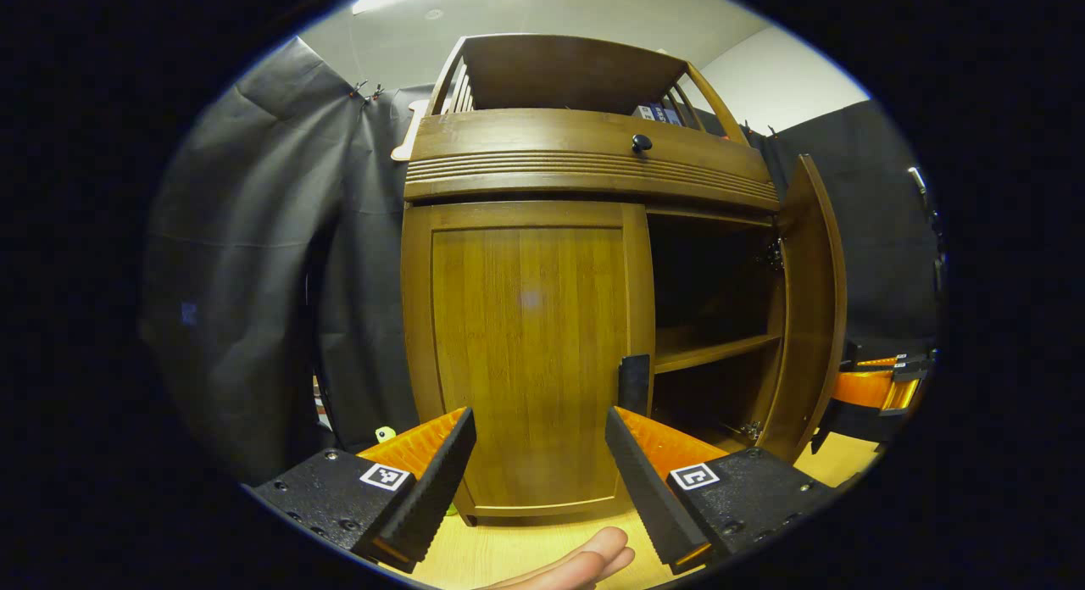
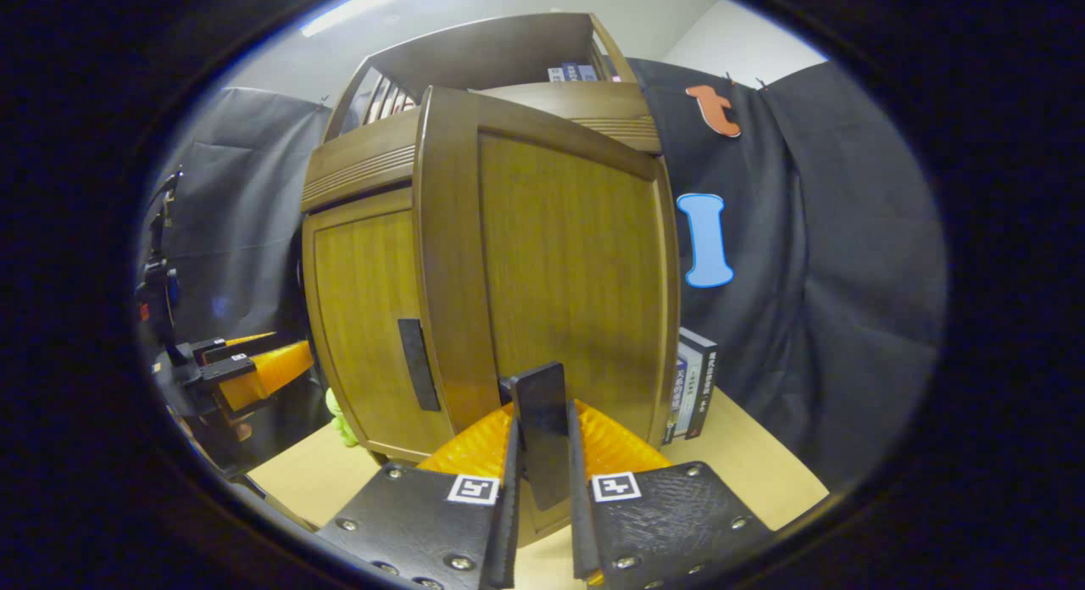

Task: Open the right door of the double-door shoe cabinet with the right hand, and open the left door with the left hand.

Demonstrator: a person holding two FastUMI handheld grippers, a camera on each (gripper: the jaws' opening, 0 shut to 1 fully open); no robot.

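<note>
Right gripper view: claw (image 2: 542, 488) clamping door handle (image 2: 540, 429).

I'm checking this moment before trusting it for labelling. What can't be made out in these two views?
- Left gripper view: the open compartment is too dark to see what it holds.
- Left gripper view: the left door's handle is partly behind the left gripper finger.
- Right gripper view: the right door hides the interior.
- Right gripper view: the right gripper covers the right door's handle base.

Black ridged tool (image 1: 539, 475) fingers, orange ribs (square markers)
</note>
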